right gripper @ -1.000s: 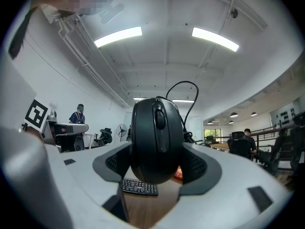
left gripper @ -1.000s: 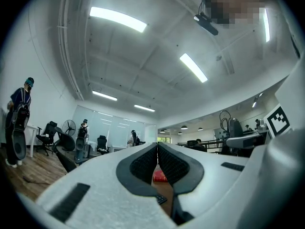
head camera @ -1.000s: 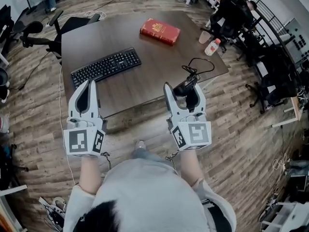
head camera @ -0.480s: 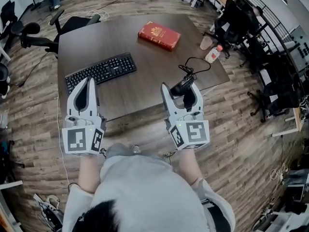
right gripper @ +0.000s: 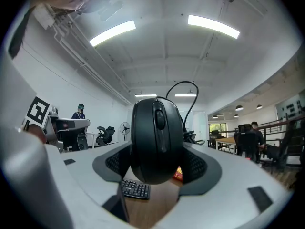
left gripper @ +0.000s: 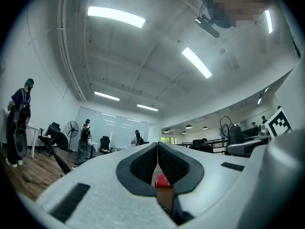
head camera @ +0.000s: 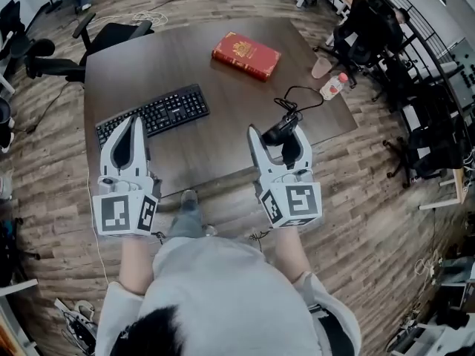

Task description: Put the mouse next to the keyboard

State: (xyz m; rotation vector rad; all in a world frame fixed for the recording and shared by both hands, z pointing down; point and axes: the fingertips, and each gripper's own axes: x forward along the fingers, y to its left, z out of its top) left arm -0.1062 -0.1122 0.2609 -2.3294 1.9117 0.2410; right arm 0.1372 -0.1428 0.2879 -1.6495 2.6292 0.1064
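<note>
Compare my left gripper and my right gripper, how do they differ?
The right gripper is shut on the mouse; the left gripper's jaws are together with nothing between them. In the head view the left gripper's tips overlap the keyboard, while the right gripper's tips are clear of it, further right. Both point forward at the table's near edge.

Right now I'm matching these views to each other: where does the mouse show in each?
Head view: mouse right of centre, in the right gripper.
Left gripper view: not in it.
Right gripper view: dead centre, clamped between the jaws.
Shared landmark: red book, also low centre in both gripper views.
</note>
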